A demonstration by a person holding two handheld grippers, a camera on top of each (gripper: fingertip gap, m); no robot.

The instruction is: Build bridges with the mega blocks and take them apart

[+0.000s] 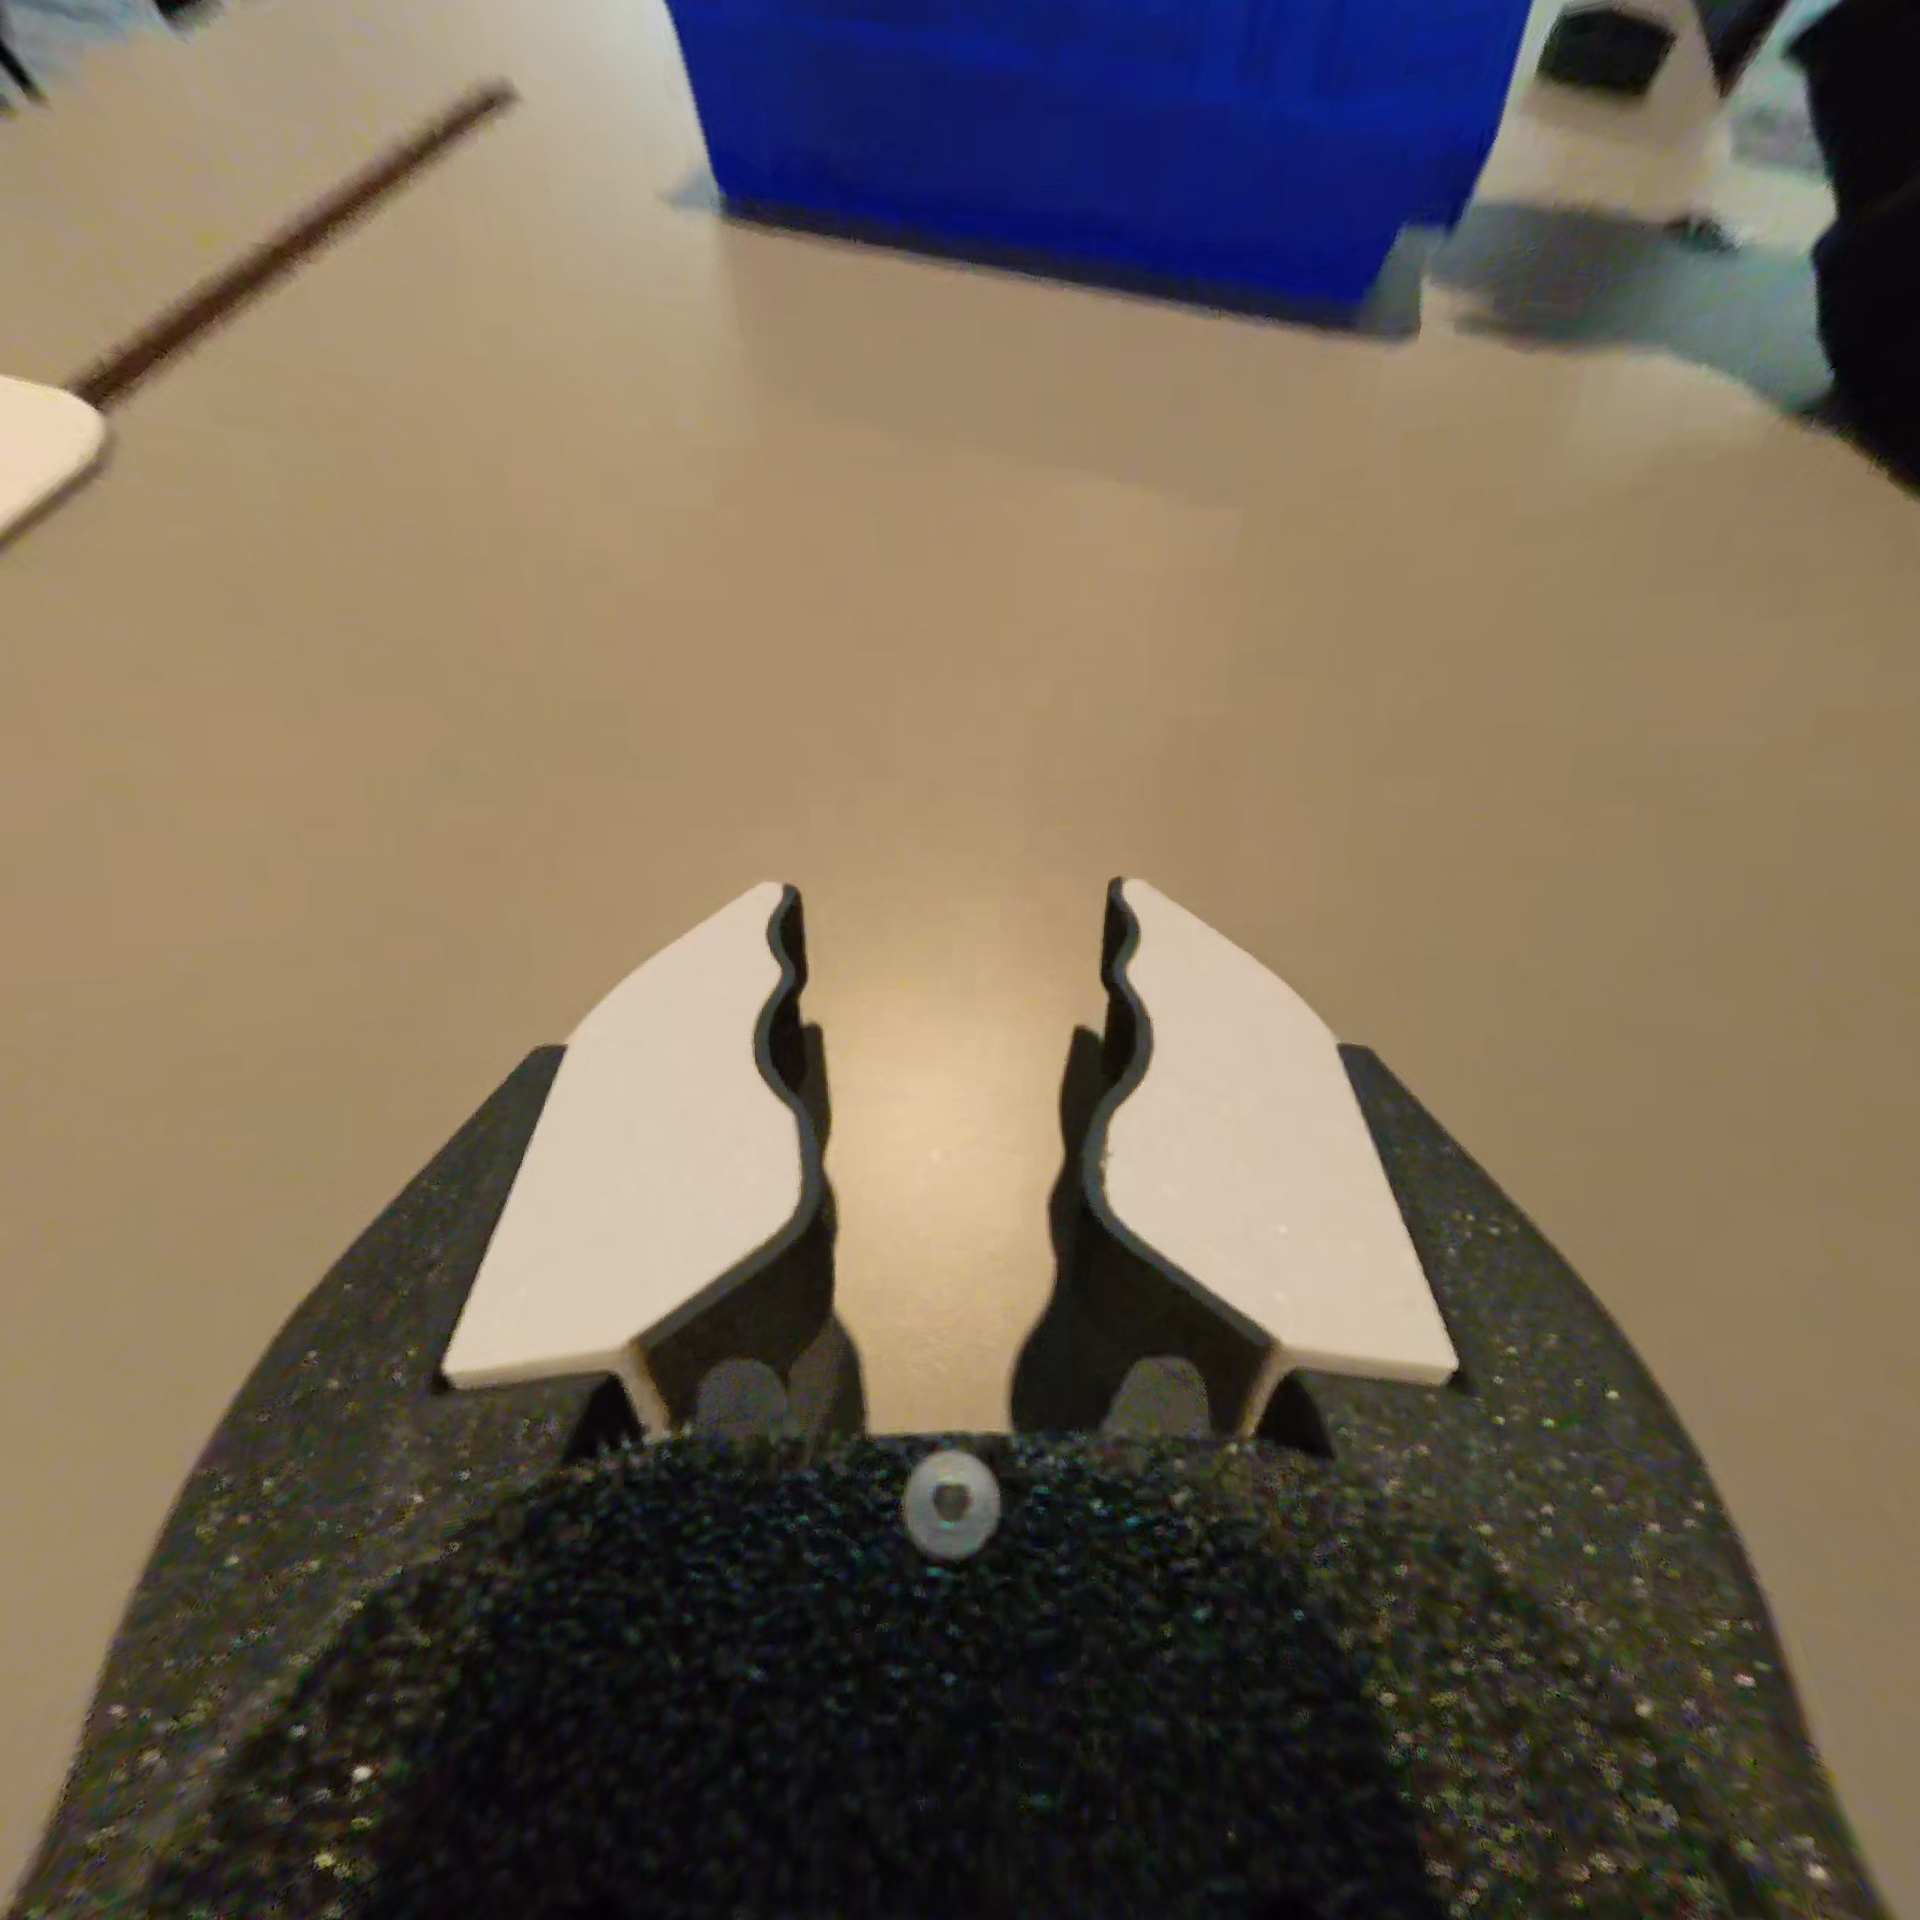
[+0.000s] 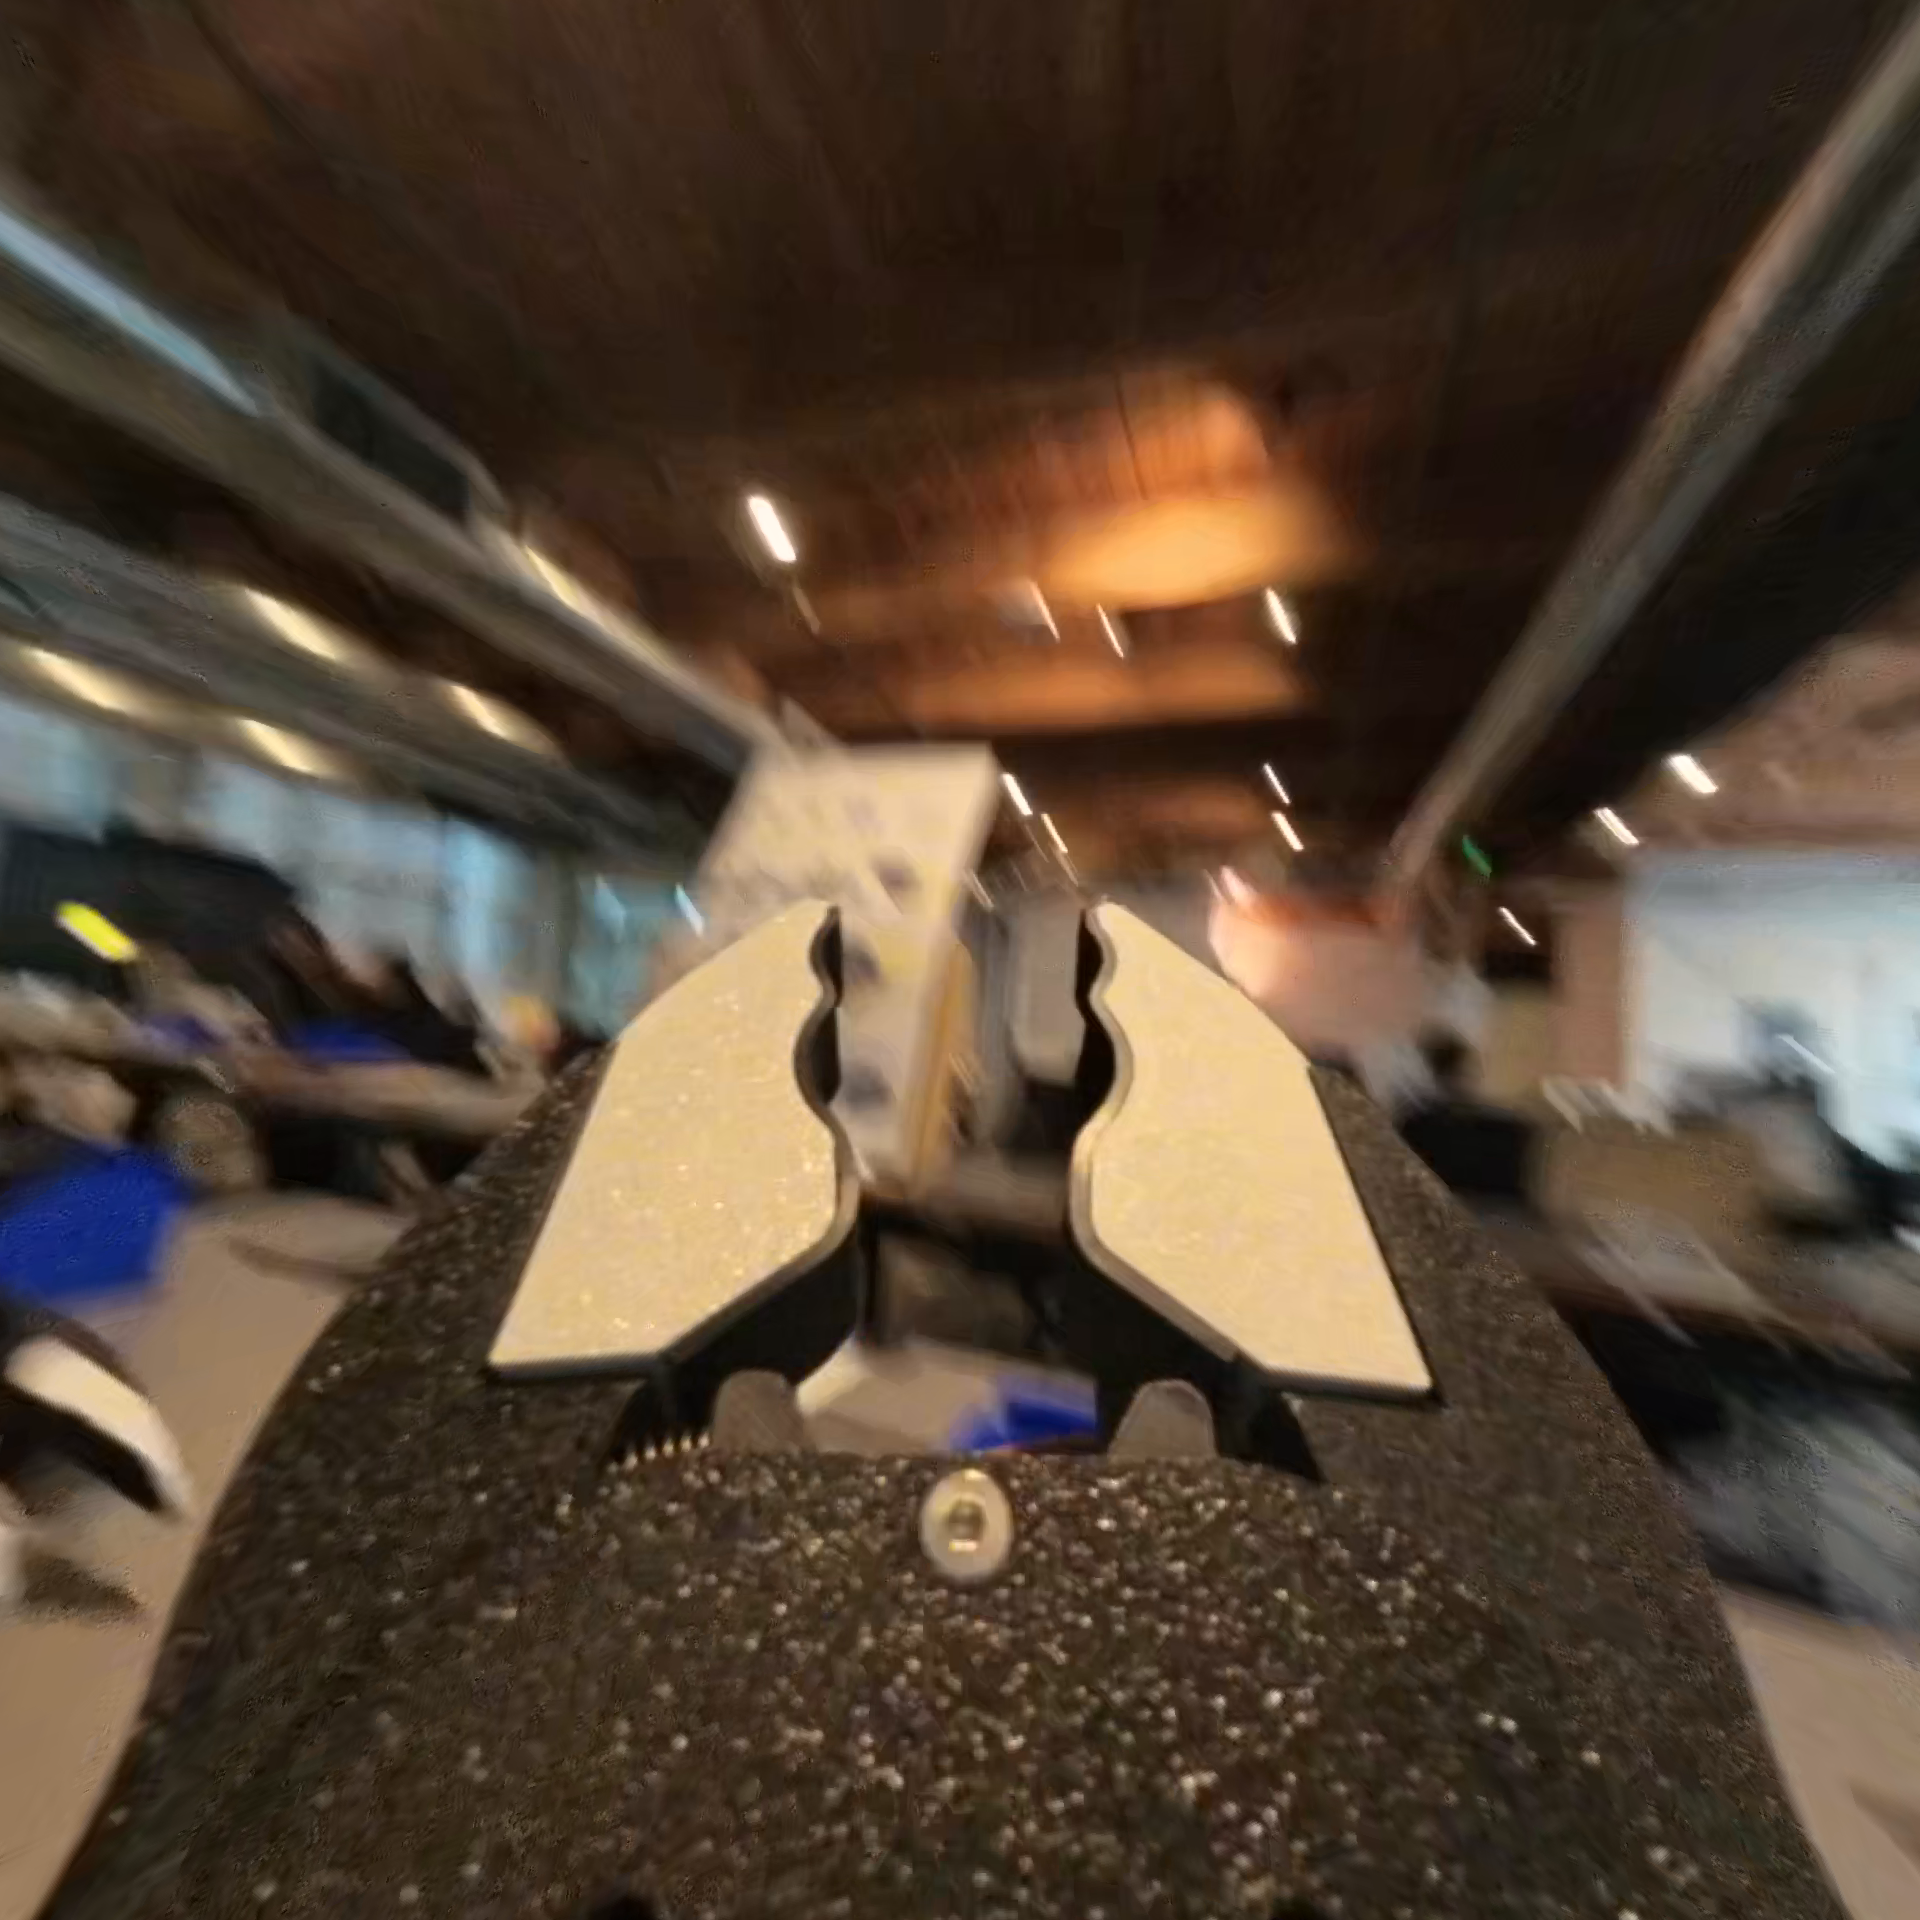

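Note:
My left gripper (image 1: 954, 894) is open and empty, held low over the beige table (image 1: 935, 644), pointing toward a blue bin (image 1: 1101, 125) at the far edge. No mega blocks show in the left wrist view. My right gripper (image 2: 961, 920) is open and empty, tilted up toward the room and ceiling. The right wrist view is heavily blurred. A blue shape (image 2: 1023, 1418) shows low between its fingers and cannot be told apart. Another blue blur (image 2: 83, 1231) sits at the left, with the other gripper's white finger (image 2: 94, 1413) below it.
A dark thin strip (image 1: 301, 234) runs across the table at the far left, ending by a white rounded board (image 1: 42, 457) at the left edge. A dark shape (image 1: 1870, 208) stands at the far right past the table edge. Blurred desks and a white board (image 2: 862, 862) fill the room behind.

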